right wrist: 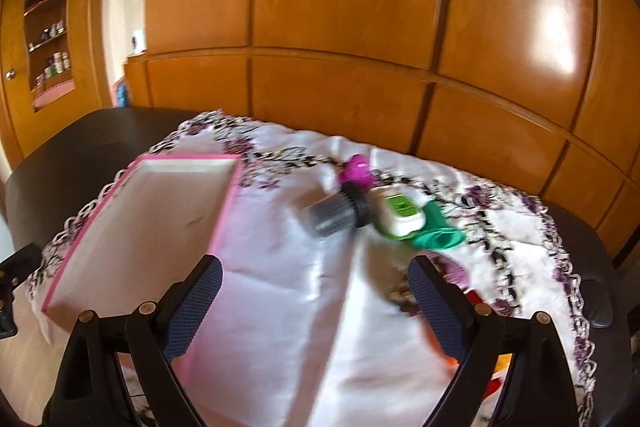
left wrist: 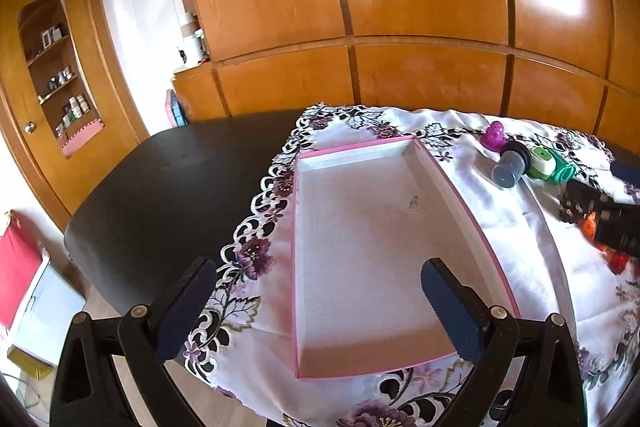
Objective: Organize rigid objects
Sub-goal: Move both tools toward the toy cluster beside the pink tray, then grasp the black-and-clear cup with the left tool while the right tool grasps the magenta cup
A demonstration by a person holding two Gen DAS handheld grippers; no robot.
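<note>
Left gripper (left wrist: pixel 318 301) fingers spread, right gripper (right wrist: pixel 314 293) likewise

A shallow rectangular tray (left wrist: pixel 360 227) with a pink rim and a bare white floor lies flat on the embroidered cloth, left of the small objects. To its right, at the far side of the cloth, a purple knobbed piece (right wrist: pixel 356 171) sits farthest back. Just in front of it a grey bottle with a black cap (right wrist: pixel 332 213) lies on its side. A white-and-green block (right wrist: pixel 400 213) touches it, leaning on a teal ring (right wrist: pixel 438 237).
</note>
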